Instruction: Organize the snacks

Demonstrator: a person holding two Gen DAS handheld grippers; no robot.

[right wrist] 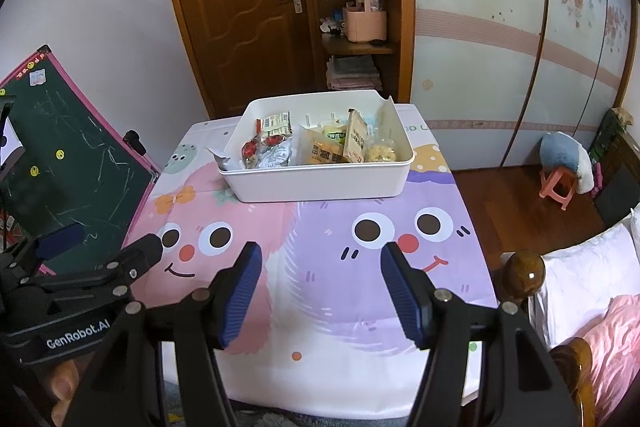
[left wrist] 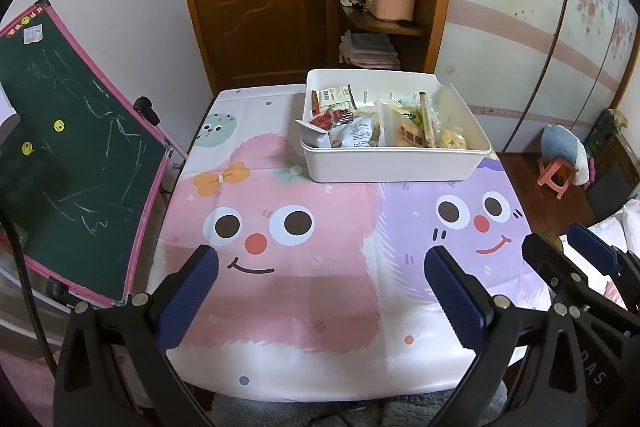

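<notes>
Left wrist view: rectangular white plastic bin (left wrist: 394, 163) of crinkly snack packets (left wrist: 360, 133) sits at twelve o'clock on the smooth cartoon tablecloth (left wrist: 304, 291); left gripper (left wrist: 320, 263) and right gripper (right wrist: 320, 259) both gape empty over bare cloth.

A home bedroom: wardrobe (right wrist: 520, 47), bed (right wrist: 592, 291), child's chalkboard (left wrist: 72, 147).

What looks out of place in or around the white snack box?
One silver packet hangs over the left rim of the white box, sticking out past the wall. The other snacks lie jumbled inside it. Nothing has spilled onto the tablecloth.
</notes>
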